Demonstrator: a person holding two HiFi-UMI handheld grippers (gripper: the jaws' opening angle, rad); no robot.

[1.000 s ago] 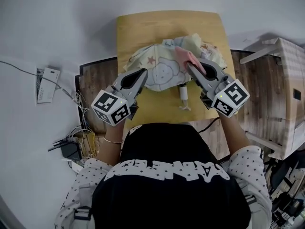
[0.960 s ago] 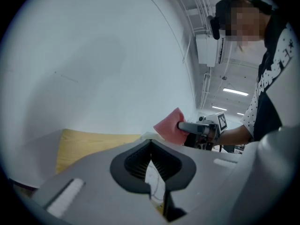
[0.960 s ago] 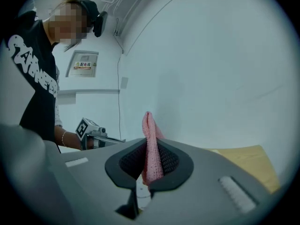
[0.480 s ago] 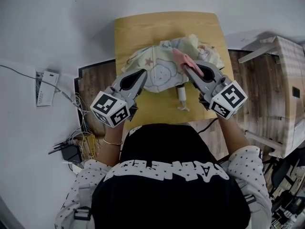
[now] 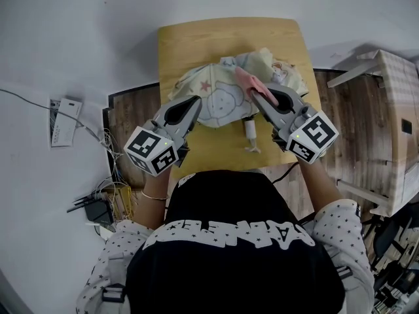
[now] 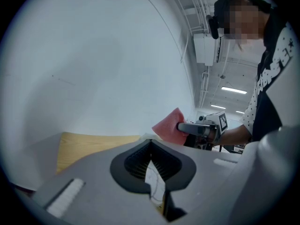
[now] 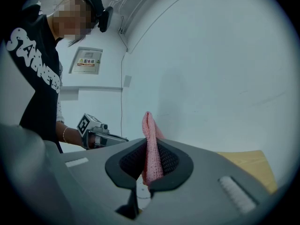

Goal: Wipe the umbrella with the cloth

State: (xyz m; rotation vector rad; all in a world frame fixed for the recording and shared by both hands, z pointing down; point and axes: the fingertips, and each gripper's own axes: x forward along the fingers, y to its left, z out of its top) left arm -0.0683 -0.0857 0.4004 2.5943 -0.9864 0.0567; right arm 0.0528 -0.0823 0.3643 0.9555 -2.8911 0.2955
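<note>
Head view: The left gripper lies low at the near left edge of the umbrella, fingers drawn together. The right gripper reaches in over the canopy's right side, clamped on a pink cloth that sticks up past its tips. The umbrella lies collapsed and rumpled on a light wooden table. Its canopy is pale fabric with cartoon prints and a red star. Its short pale handle points toward the person.

Left gripper view: The ribbed black pads are closed, and a thin strip of pale, line-printed umbrella fabric sits pinched in the slit between them. The grey jaw bodies are smooth and matte. Beyond them, the cloth shows as a flat pink sheet on the other gripper's tip.

Right gripper view: The pads press on a folded pink cloth of coarse, knitted weave, which stands upright between them and rises above the tips. A corner of the table shows at the right.
</note>
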